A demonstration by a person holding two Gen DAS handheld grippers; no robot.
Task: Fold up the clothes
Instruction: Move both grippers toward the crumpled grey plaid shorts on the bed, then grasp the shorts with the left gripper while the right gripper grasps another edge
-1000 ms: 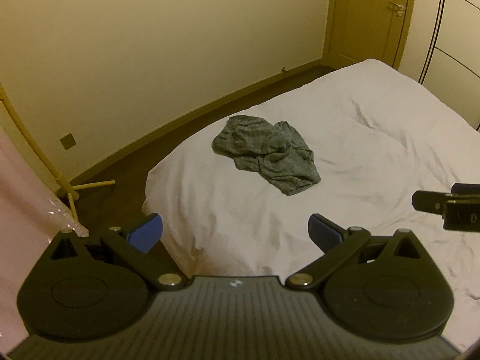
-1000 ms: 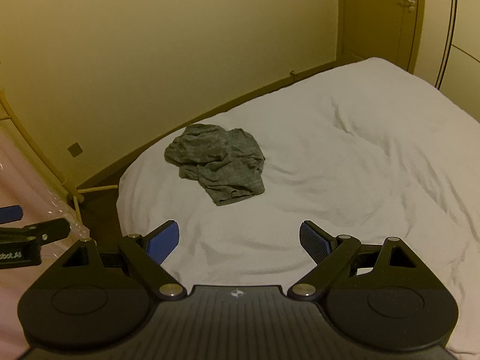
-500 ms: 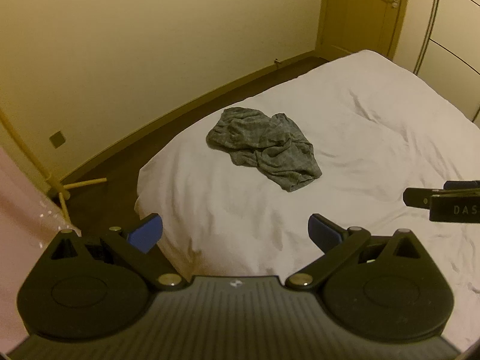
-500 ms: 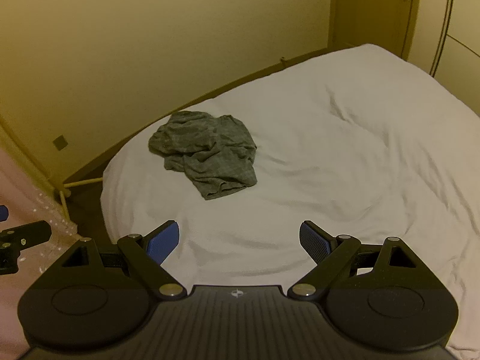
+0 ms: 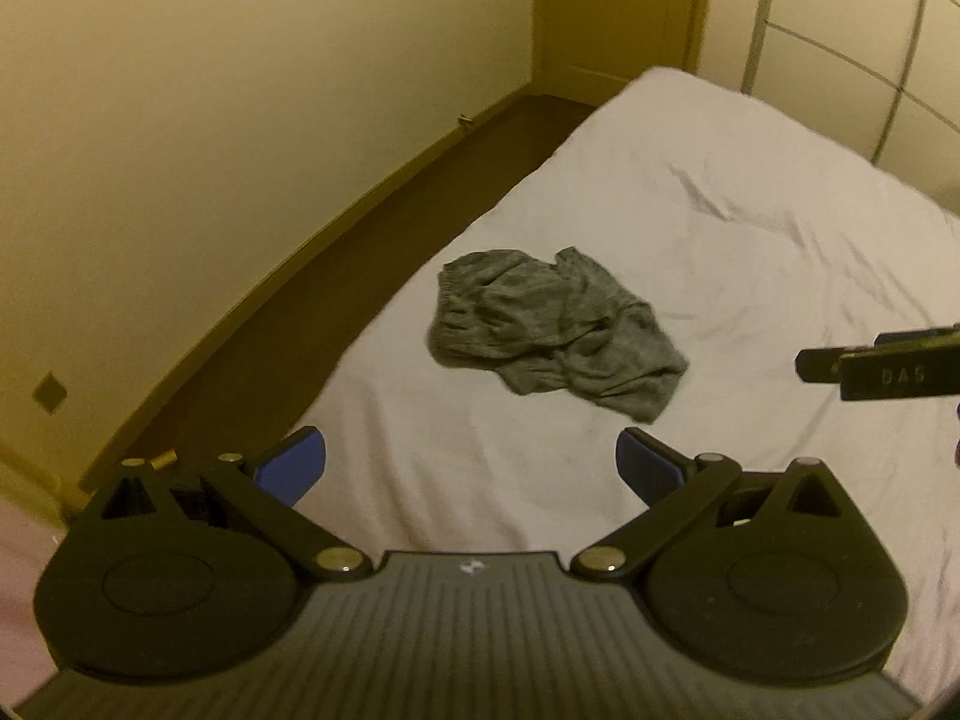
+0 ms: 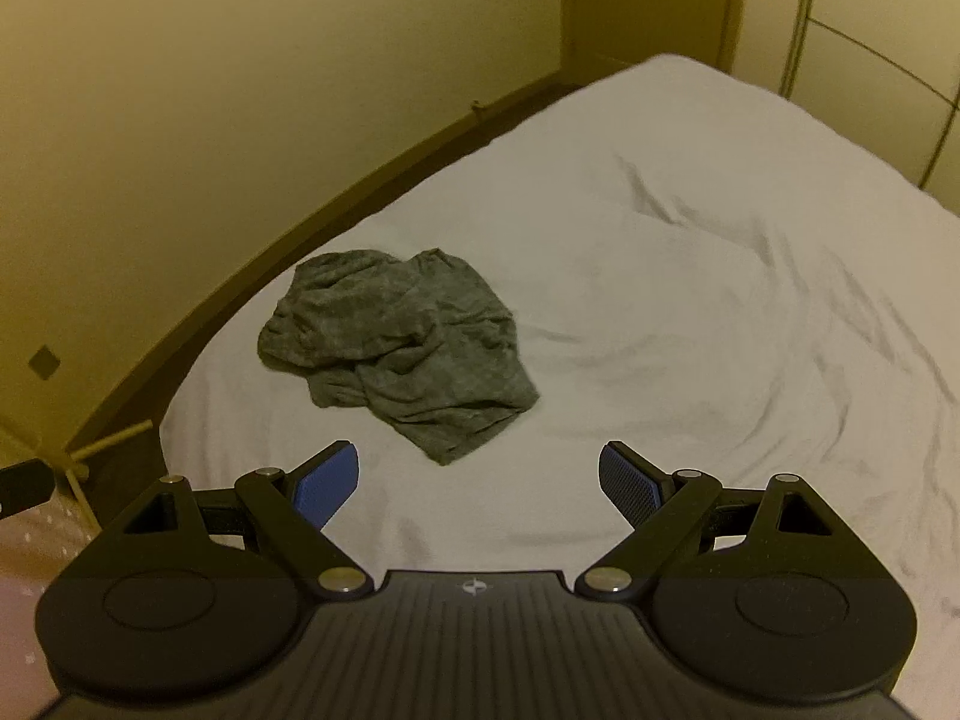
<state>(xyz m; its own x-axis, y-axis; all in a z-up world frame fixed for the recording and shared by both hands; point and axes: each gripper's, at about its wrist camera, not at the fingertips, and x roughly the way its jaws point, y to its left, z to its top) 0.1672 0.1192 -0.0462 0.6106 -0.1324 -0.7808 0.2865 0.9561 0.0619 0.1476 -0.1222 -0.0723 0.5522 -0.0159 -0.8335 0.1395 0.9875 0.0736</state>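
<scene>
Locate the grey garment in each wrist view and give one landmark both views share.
Left wrist: the garment lies crumpled on the bed, centre of frame, ahead of the open left tongs.
Right wrist: the garment lies left of centre, ahead of the open right tongs.
Shared landmark: the crease in the sheet beyond the garment.

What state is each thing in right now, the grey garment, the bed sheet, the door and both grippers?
Grey garment: crumpled in a heap, unfolded, lying on the bed, untouched.
Bed sheet: spread over the bed, lightly wrinkled.
Door: closed.
Left gripper: open, empty, above the bed.
Right gripper: open, empty, short of the garment.
</scene>
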